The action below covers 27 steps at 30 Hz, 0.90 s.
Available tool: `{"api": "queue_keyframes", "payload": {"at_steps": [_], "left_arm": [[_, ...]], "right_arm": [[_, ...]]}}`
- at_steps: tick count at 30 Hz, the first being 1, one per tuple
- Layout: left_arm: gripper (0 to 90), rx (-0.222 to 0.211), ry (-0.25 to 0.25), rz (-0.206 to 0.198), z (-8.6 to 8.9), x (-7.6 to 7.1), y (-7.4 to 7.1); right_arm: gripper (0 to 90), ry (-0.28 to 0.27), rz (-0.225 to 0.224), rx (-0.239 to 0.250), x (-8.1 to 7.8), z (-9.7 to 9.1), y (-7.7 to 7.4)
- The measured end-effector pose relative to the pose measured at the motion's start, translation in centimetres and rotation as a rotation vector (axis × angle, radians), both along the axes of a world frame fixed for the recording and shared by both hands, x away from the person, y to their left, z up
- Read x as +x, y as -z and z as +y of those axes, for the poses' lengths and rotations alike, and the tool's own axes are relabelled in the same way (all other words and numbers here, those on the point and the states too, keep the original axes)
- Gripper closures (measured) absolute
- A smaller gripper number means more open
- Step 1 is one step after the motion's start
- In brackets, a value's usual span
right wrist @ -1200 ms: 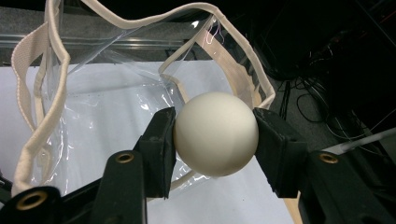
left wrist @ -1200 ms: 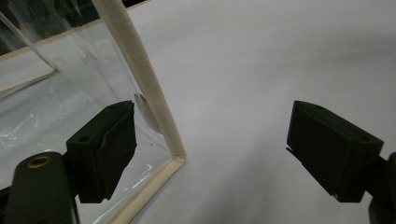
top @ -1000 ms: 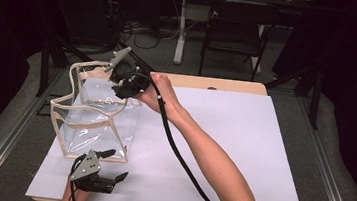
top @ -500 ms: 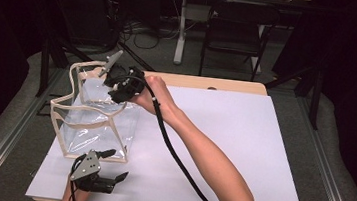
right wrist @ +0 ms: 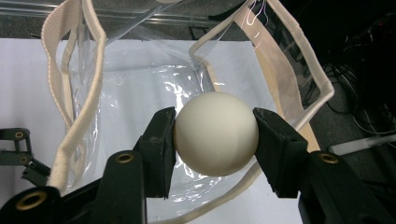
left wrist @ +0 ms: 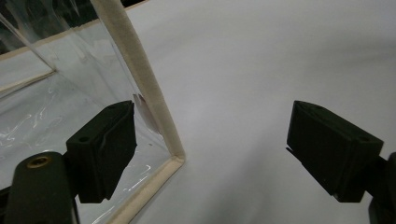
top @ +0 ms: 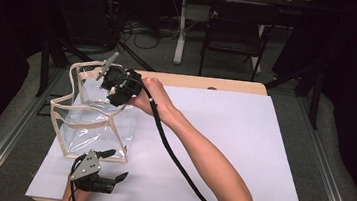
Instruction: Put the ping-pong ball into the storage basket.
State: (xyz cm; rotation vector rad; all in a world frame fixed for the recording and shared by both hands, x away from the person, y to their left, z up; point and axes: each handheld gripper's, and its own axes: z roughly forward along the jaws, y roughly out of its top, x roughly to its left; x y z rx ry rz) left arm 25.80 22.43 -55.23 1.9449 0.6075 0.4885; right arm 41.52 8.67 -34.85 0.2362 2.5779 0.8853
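Ball (right wrist: 215, 133), clamped by our right gripper (right wrist: 215, 135) above the clear bag (right wrist: 154, 88), may strike the bag's rim and bounce out; our left gripper (left wrist: 210, 144) stands open.

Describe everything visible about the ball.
The ball is smooth, matte, cream-white, round and unmarked. It is clamped between the two black jaws of the right gripper, one pad on each side, and is held above the open mouth of the clear plastic bag with cream fabric edging.

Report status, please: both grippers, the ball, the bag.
Right gripper shut on white round ball, above clear plastic bag with beige trim. Left gripper open at bag's corner. Bag mouth unobstructed.
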Motion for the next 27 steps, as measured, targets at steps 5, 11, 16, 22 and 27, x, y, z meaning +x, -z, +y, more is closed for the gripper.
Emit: {"api": "queue_keyframes", "payload": {"at_steps": [5, 11, 16, 22, 27], "left_arm": [[16.0, 0.002, 0.001, 0.001, -0.03, -0.01, -0.01], [16.0, 0.002, -0.004, 0.002, -0.01, -0.01, -0.01], [16.0, 0.005, 0.0, 0.0, 0.01, 0.02, -0.02], [16.0, 0.002, -0.002, -0.001, 0.0, 0.01, -0.01], [16.0, 0.003, -0.004, 0.001, -0.01, 0.0, -0.01]], "right_arm": [[50.8, -0.003, 0.007, -0.012, 0.02, 0.1, 0.16], [50.8, -0.004, 0.017, -0.028, 0.03, 0.22, 0.42], [50.7, -0.002, 0.028, -0.038, 0.11, 0.25, 0.56], [50.7, -0.003, 0.04, -0.047, 0.24, 0.26, 0.78], [50.7, -0.005, 0.042, -0.051, 0.28, 0.33, 0.88]]}}
